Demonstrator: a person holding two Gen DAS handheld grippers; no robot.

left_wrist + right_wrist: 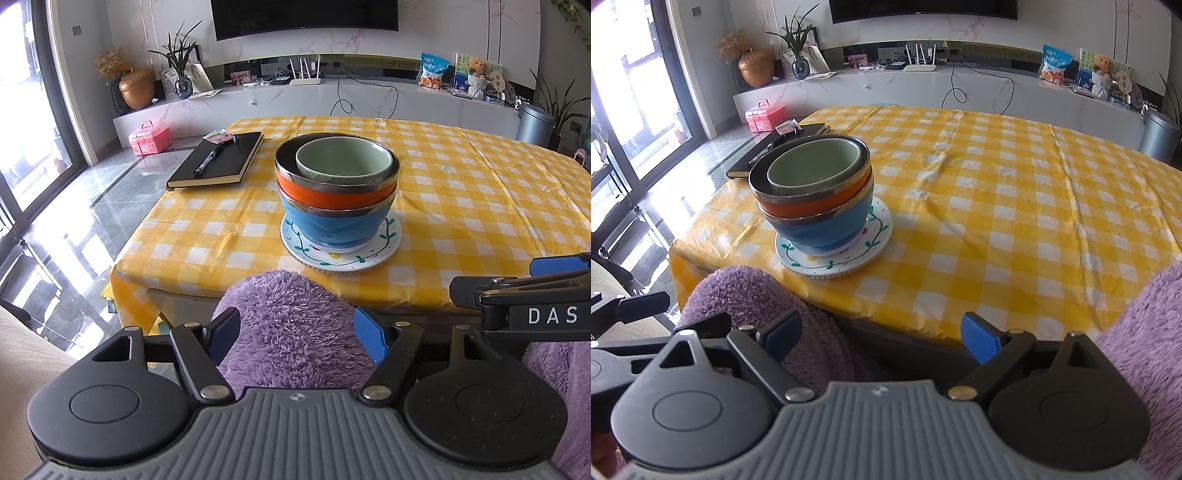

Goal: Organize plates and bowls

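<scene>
Fingers (pixel 371 334) spread, empty; 3 bowls (pixel 336 192), 1 plate (pixel 341 254).

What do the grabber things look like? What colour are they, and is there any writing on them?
Each gripper, left and right, has black jointed arms with silver rivets, two round black discs and a ribbed grey base. The fingers wear ridged blue pads. In the left view, white letters "DAS" show on the right gripper's black side. No cables show. Fuzzy purple fabric, probably the person's clothing, lies behind them.

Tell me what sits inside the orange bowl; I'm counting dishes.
A green bowl is nested in the orange bowl. The green bowl looks empty; anything beneath it is hidden.
</scene>
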